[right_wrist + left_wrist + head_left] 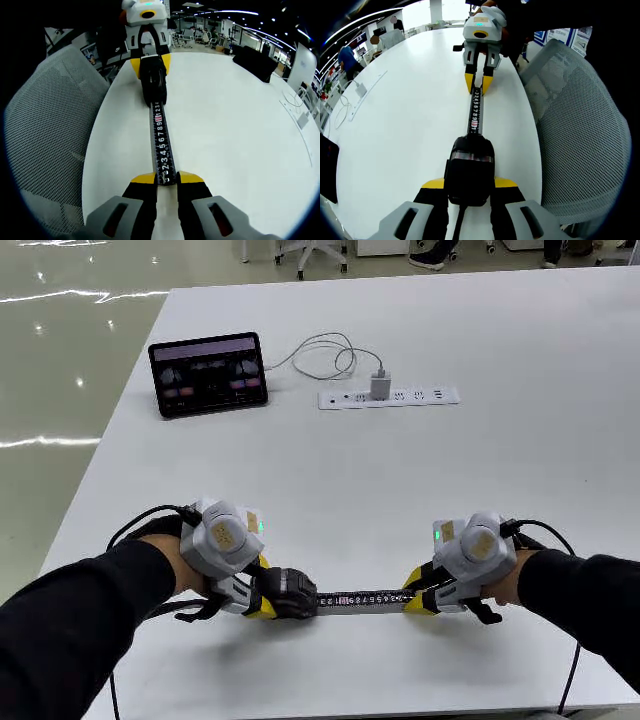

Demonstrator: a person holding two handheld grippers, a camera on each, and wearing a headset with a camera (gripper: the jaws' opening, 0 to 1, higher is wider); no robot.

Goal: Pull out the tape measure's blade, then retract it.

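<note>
We find tape measure case [290, 592] on table [420, 490] near front edge, in left gripper [265, 588]; blade [362, 598] runs right to right gripper [413, 593]. Behind: tablet [208, 372], power strip [390, 396] to its right.

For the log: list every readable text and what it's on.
"1 2 3 4 5 6 7 8 9", a blurred red mark, "1 2 3": on the blade, from the right gripper to the case in the left gripper.
Tablet screen: too small to read.
Power strip: nothing legible.
</note>
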